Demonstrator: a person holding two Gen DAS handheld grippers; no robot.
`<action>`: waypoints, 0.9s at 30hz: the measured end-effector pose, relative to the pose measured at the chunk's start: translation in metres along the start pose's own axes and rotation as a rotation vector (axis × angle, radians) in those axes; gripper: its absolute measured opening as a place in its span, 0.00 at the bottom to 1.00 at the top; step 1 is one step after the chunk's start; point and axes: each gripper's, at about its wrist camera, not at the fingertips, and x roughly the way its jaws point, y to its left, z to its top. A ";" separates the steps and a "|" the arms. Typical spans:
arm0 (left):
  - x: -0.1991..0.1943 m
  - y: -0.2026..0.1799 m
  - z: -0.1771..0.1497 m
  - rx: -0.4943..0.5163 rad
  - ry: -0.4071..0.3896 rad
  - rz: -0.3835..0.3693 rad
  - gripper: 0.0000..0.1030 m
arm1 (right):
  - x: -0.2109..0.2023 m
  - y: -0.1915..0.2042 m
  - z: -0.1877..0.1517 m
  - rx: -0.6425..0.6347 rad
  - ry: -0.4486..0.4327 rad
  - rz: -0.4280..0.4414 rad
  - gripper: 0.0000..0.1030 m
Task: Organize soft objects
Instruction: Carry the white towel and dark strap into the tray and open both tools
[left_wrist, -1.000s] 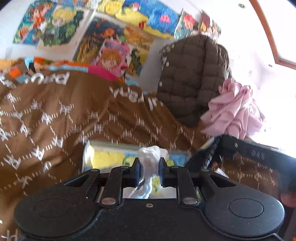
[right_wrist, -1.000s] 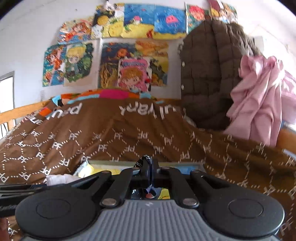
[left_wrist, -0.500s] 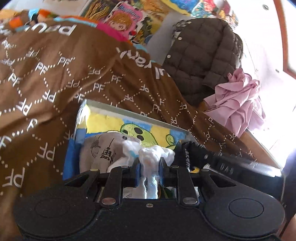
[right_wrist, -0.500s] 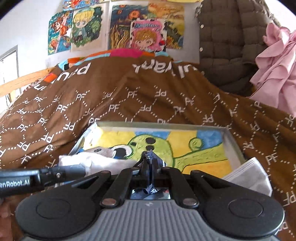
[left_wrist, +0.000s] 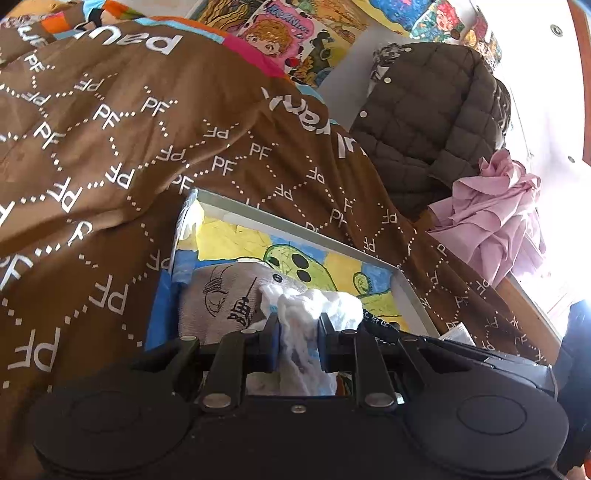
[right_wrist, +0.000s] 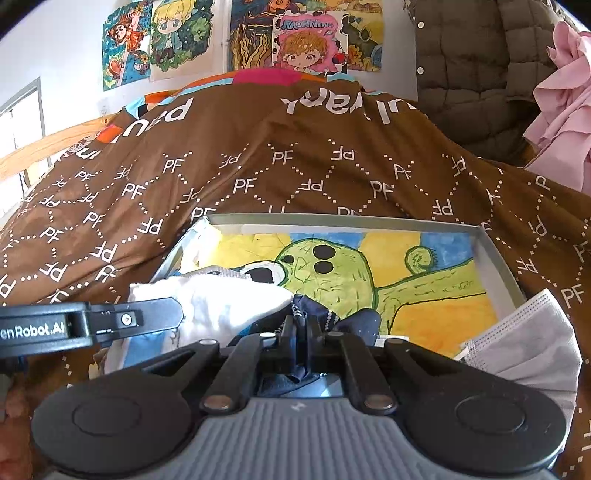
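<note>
The left gripper (left_wrist: 297, 341) squeezes a crumpled white cloth (left_wrist: 314, 306) and the right gripper (right_wrist: 301, 341) pinches a dark blue cloth (right_wrist: 354, 321), both low over the shallow grey tray with the green cartoon picture (right_wrist: 495, 254), probably to lay them inside.

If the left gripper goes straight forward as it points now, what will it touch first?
Probably the grey printed cloth lying in the tray; the left gripper already holds white cloth just above it, though depth is unclear.

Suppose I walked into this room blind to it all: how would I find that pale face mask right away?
Start at the big brown blanket printed with white PF letters, then find the shallow grey-rimmed tray lying on it, lined with a green cartoon drawing. The face mask lies against the tray's near right corner. Unlike the crumpled cloths nearby, it is pleated with a stitched edge.
</note>
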 end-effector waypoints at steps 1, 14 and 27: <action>0.000 0.001 0.000 -0.009 -0.001 -0.004 0.21 | -0.001 -0.001 -0.001 0.001 -0.004 0.000 0.07; -0.010 -0.001 0.002 -0.014 -0.064 0.035 0.49 | -0.018 -0.009 0.000 0.018 -0.065 -0.030 0.60; -0.025 -0.025 -0.001 0.083 -0.119 0.108 0.69 | -0.046 -0.017 0.000 0.028 -0.120 -0.065 0.83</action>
